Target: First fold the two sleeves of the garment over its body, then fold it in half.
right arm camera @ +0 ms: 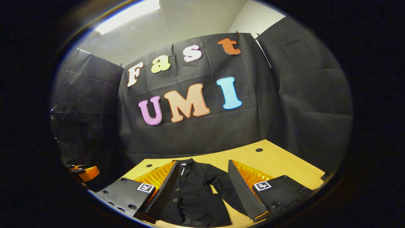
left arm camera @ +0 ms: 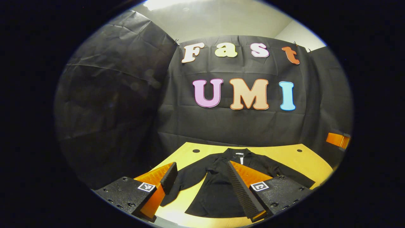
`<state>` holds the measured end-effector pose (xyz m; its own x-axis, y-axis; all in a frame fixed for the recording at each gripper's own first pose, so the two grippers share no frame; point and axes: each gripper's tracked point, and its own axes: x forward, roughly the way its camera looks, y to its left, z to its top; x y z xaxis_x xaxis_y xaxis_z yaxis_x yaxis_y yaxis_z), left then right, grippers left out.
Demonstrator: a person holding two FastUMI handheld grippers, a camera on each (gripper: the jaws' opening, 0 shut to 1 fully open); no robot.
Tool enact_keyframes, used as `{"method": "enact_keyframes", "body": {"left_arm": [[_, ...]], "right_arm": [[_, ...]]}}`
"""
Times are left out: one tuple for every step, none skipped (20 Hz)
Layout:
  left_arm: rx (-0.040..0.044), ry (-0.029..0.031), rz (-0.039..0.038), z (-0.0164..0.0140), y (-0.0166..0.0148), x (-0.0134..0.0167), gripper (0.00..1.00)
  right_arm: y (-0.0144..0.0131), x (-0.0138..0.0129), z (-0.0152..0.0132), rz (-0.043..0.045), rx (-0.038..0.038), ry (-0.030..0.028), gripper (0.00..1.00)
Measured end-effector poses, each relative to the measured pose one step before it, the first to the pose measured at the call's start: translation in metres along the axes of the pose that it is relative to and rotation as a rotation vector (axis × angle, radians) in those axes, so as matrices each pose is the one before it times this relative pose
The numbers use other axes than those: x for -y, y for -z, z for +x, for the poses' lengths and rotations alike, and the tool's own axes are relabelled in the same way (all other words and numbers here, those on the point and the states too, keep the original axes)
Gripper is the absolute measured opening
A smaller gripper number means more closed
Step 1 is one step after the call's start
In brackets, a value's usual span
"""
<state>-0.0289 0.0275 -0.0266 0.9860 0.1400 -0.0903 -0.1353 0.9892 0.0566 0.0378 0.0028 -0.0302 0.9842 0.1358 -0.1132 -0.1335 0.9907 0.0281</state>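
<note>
A black button-front garment (left arm camera: 218,193) lies flat on the yellow table (left arm camera: 284,155), collar (left arm camera: 238,153) at the far side. Its sleeves spread outward, one (left arm camera: 186,179) to the left and one (left arm camera: 292,177) to the right. My left gripper (left arm camera: 202,164) hovers open above the garment's left half, with nothing between its fingers. In the right gripper view the garment (right arm camera: 193,196) lies below my open right gripper (right arm camera: 202,163), its collar (right arm camera: 185,163) by one fingertip and a sleeve (right arm camera: 226,190) running toward the other.
Black cloth walls close the booth behind and beside the table. Small round holes (left arm camera: 196,150) (right arm camera: 259,149) sit near the table's far corners. Part of the other gripper shows at the right edge (left arm camera: 338,140) and at the left edge (right arm camera: 85,172).
</note>
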Motion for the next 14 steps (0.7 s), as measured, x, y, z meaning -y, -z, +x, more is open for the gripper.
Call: {"method": "enact_keyframes", "body": {"left_arm": [[-0.00054,-0.00227,0.00038,-0.00018,-0.00042,-0.00057,0.94],[-0.00158,-0.00169,-0.00138,-0.00099,-0.00009,-0.00069,0.94],[0.00009,-0.00232,-0.00179,-0.00055,-0.00065,-0.00045,0.93],[0.00091,-0.00234,-0.00107,-0.00079,0.00007,-0.00087,0.94],[0.00155,-0.00063,0.00028,-0.00072,-0.00042,-0.0007,0.94],[0.00078,0.00137,0.00013,-0.00098,0.0011,0.00053,0.94],[0.00018,0.00234,-0.00019,-0.00059,0.00028,0.00028,0.94],[-0.00194,-0.00084,0.0018,-0.00086,0.00135,-0.00226,0.94],[-0.00538,-0.00516,0.00369,-0.0004,0.00199,-0.00162,0.94],[-0.00394,-0.00307,0.00255,-0.0013,0.00239,-0.00164,0.94],[-0.00468,-0.00429,0.00252,-0.00148,0.00047,-0.00175,0.94],[-0.00409,-0.00474,0.00212,-0.00149,0.00183,-0.00184,0.94],[-0.00229,-0.00589,0.00228,-0.00169,0.0005,-0.00183,0.94],[-0.00481,-0.00512,0.00307,-0.00099,0.00206,-0.00095,0.94]], "right_arm": [[0.00159,0.00253,-0.00002,-0.00543,-0.00154,0.00505,0.94],[0.00215,0.00464,0.00015,-0.00516,-0.00052,0.0066,0.97],[0.00181,0.00396,0.00087,-0.004,-0.00288,0.00685,0.97],[0.00484,0.00478,0.00175,-0.00347,-0.00573,0.00834,0.97],[0.0037,0.0057,0.00202,-0.00373,-0.00618,0.00842,0.97],[0.00456,0.00638,0.00234,-0.00571,-0.00319,0.00704,0.97],[0.00355,0.00681,0.0046,-0.01011,-0.00708,0.00849,0.97],[0.00678,0.00788,0.00536,-0.01488,-0.01638,0.01009,0.94],[0.00643,0.00781,0.00517,-0.01316,-0.01641,0.00874,0.97],[0.00451,0.00769,0.00529,-0.00548,-0.00949,0.0065,0.97],[0.00481,0.00774,0.0045,0.00334,-0.01247,0.00698,0.98],[0.00661,0.00707,0.006,0.00795,-0.01553,0.00717,0.97],[0.00872,0.00832,0.0064,0.00469,-0.02398,0.01154,0.97],[0.01054,0.00768,0.0069,-0.00249,-0.02554,0.00958,0.97]]}}
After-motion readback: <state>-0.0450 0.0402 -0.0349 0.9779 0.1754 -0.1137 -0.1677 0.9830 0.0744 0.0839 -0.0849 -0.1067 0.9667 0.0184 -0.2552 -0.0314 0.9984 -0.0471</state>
